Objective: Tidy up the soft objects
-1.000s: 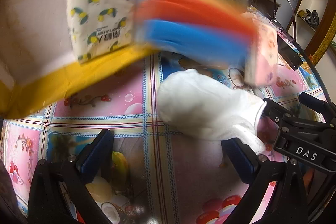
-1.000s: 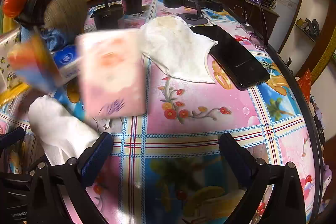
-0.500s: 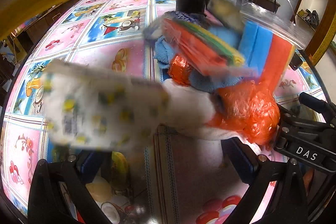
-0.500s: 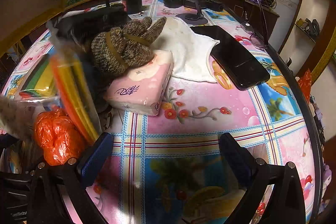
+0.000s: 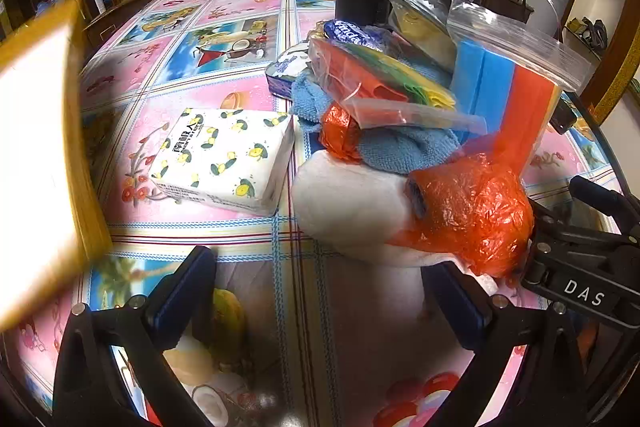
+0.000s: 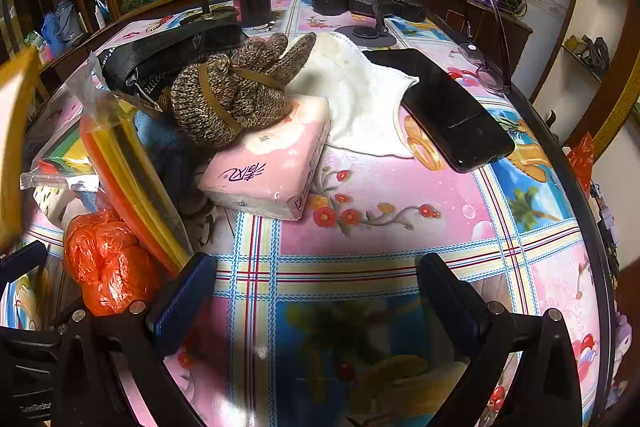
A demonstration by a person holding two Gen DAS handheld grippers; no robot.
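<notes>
A pile of soft things lies on the table. In the left wrist view: a lemon-print tissue pack [image 5: 224, 159], a white cloth [image 5: 352, 203], an orange plastic bag [image 5: 472, 211], a blue towel [image 5: 404, 147], and zip bags of coloured sponges [image 5: 504, 87]. In the right wrist view: a pink tissue pack [image 6: 268, 167], brown knitted gloves [image 6: 236, 91] on it, a white cloth [image 6: 360, 99], the orange bag [image 6: 108, 259]. My left gripper [image 5: 320, 291] is open and empty just before the white cloth. My right gripper [image 6: 316, 291] is open and empty over bare tablecloth.
A yellow-edged box [image 5: 44, 155] moves at the far left, blurred. A black phone [image 6: 444, 107], glasses [image 6: 484, 67], a phone stand [image 6: 372, 7] and black jars [image 6: 252, 3] sit at the back. The round table's edge [image 6: 588, 227] curves on the right.
The yellow box was tipped over the table and the soft things fell out of it into a pile. The box has swung away to the left. Both grippers stayed still.
</notes>
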